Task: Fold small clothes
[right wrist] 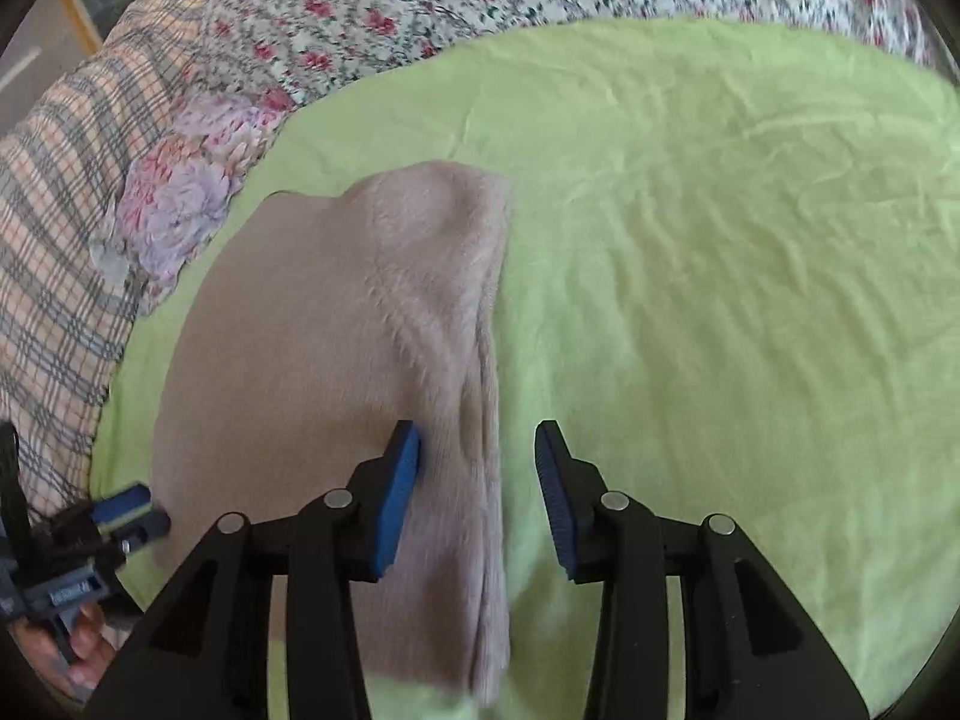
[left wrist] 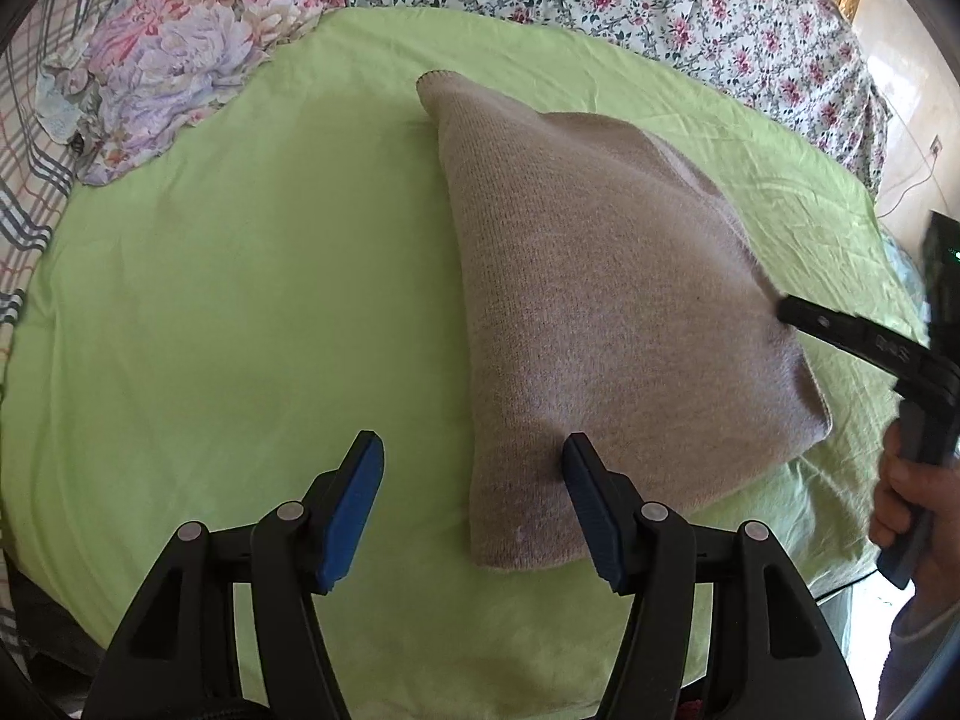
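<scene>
Beige knit garment (left wrist: pixel 606 312) folded on green sheet (left wrist: pixel 240 300); left gripper (left wrist: pixel 474 510) and right gripper (right wrist: pixel 477 492) spread apart over its edges.

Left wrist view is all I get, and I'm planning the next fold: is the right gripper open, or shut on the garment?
Observer: Open. The right gripper straddles the right edge of the beige garment and grips nothing.
Operator: What lies under each finger?
Observer: One blue pad is over the knit; the other is over the green sheet.
Operator: Is that edge a single layer?
Observer: No, a fuzzier flap lies folded over the smoother part there.
</scene>
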### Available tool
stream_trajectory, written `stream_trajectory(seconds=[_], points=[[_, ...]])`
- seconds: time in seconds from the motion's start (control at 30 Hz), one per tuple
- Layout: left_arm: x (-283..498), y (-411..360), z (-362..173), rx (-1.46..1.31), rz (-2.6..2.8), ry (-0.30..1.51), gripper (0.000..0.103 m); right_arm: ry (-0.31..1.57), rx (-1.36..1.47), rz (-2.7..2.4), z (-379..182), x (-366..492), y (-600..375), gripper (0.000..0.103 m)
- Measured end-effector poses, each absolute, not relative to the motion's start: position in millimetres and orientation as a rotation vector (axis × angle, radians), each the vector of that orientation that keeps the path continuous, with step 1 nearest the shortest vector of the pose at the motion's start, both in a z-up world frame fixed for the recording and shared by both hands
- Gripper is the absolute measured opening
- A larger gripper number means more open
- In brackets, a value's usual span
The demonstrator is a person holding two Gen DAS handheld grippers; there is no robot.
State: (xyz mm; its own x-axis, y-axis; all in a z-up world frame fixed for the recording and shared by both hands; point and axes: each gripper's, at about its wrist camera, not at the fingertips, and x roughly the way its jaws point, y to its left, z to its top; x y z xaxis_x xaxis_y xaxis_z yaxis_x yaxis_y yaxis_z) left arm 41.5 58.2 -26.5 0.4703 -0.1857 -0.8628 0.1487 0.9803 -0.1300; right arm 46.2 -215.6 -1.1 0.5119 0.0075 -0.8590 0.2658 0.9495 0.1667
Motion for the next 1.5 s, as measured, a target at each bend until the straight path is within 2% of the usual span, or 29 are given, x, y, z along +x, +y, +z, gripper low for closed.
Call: stream_trajectory(seconds=[0.1, 0.17, 0.23, 0.4, 0.67, 0.83, 1.17, 1.5], points=[[34.3, 56.5, -24.0, -0.004, -0.183, 1.057, 0.074, 1.017, 0.269, -0.126, 10.3, 30.9, -199.8, 0.044], [27.1, 55.8, -22.3, 0.022, -0.158, 1.054, 0.077, 1.008, 0.259, -0.105, 16.7, 19.1, -190.6, 0.051], [22.4, 57.3, -21.4, 0.040, -0.144, 1.049, 0.077, 1.008, 0.239, -0.079, 20.2, 9.3, -179.9, 0.065], [9.1, 57.4, -18.4, 0.095, -0.087, 1.033, 0.080, 1.025, 0.202, -0.041, 18.2, -16.6, -158.7, 0.074], [-5.1, 53.6, -12.7, 0.180, -0.049, 0.989, 0.081, 1.042, 0.205, -0.016, 12.0, -37.7, -144.4, 0.079], [-15.3, 46.7, -12.3, 0.222, -0.050, 0.987, 0.082, 1.049, 0.201, -0.018, 10.7, -45.7, -137.6, 0.087], [-24.7, 41.9, -18.8, 0.233, -0.080, 1.008, 0.082, 1.051, 0.195, -0.018, 9.2, -48.4, -136.6, 0.087], [9.2, 42.1, -1.3, 0.187, -0.094, 0.998, 0.085, 1.041, 0.195, -0.008, 23.8, -12.1, -156.1, 0.089]])
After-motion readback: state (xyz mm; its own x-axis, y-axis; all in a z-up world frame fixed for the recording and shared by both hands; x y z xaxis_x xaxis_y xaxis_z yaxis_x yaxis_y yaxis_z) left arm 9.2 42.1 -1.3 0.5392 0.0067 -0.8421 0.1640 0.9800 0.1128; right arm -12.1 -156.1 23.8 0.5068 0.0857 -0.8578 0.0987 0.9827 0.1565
